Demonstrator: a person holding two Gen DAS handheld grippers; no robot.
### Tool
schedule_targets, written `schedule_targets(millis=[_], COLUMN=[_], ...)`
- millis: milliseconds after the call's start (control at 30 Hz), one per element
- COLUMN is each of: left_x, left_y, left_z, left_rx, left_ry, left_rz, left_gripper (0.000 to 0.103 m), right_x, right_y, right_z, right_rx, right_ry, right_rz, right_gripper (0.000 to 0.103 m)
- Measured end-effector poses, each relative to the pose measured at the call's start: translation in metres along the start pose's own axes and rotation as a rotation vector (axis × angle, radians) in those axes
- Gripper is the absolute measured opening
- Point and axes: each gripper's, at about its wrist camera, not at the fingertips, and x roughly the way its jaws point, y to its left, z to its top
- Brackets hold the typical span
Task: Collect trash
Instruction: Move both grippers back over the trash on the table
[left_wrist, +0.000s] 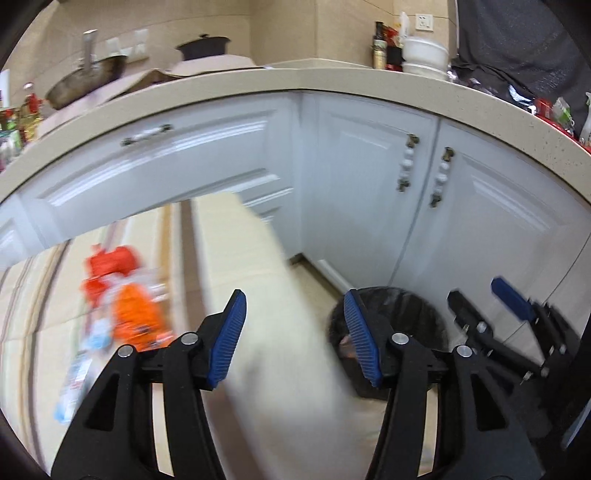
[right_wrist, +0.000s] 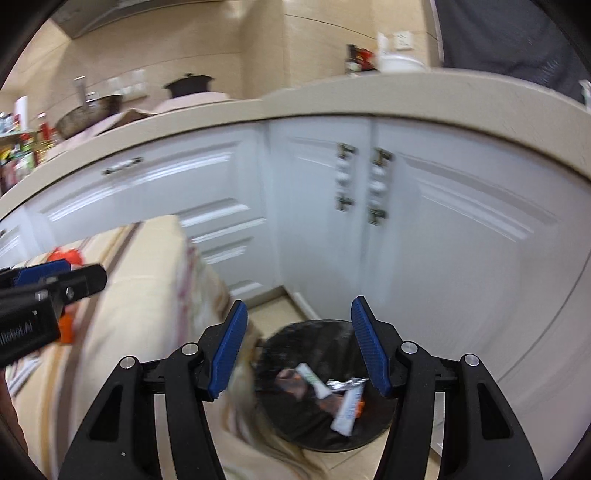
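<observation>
A black-lined trash bin (right_wrist: 325, 384) stands on the floor by the white cabinets, with several wrappers (right_wrist: 345, 402) inside. My right gripper (right_wrist: 300, 347) is open and empty, just above the bin. The bin also shows in the left wrist view (left_wrist: 402, 317). My left gripper (left_wrist: 293, 336) is open and empty over a cream cloth-covered table (left_wrist: 236, 258). Red and orange snack wrappers (left_wrist: 125, 295) lie blurred on the table to its left. The right gripper (left_wrist: 495, 306) shows at the right of the left wrist view, and the left gripper (right_wrist: 48, 277) at the left of the right wrist view.
White cabinet doors (left_wrist: 369, 177) with beaded handles (left_wrist: 406, 162) stand behind the bin. A beige countertop (left_wrist: 295, 81) above carries a wok (left_wrist: 88, 81), a dark pot (left_wrist: 203, 46), bottles and a white cooker (left_wrist: 424, 55). The table edge (right_wrist: 192, 280) is left of the bin.
</observation>
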Motion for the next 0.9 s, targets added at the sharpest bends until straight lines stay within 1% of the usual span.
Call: schedule_targets(millis=[133, 233, 433, 500, 600, 767, 900], left_x=[-0.024, -0.037, -0.057, -0.061, -0.063, -0.057, -0.049], left_y=[0.042, 0.077, 0.122, 0.129, 0.133, 0.133, 0.135], left_z=[-0.024, -0.045, -0.08, -0.09, -0.101, -0.115, -0.12], left_rx=[-0.01, -0.045, -0.096, -0.103, -0.126, -0.099, -0.11], left_ry=[0.013, 0.037, 0.06, 0.061, 0.07, 0.075, 0.095], left_rz=[0.077, 0.136, 0.219, 0.226, 0.21, 0.205, 0.179], left_gripper=[0.056, 0.056, 0.056, 0.056, 0.056, 0.056, 0.056], right_x=[-0.013, -0.022, -0.038, -0.043, -0.047, -0.051, -0.052], right_y=[0.034, 0.06, 0.102, 0.116, 0.129, 0.138, 0.141], right_z=[-0.001, -0.006, -0.017, -0.021, -0.026, -0.032, -0.034], right_rx=[-0.031, -0.061, -0.118, -0.146, -0.176, -0.201, -0.21], right_ry=[-0.002, -0.002, 0.002, 0.004, 0.008, 0.02, 0.026], right_rz=[0.067, 0.109, 0.172, 0.188, 0.202, 0.206, 0.204], right_gripper=[0.058, 0.058, 0.058, 0.058, 0.058, 0.058, 0.058])
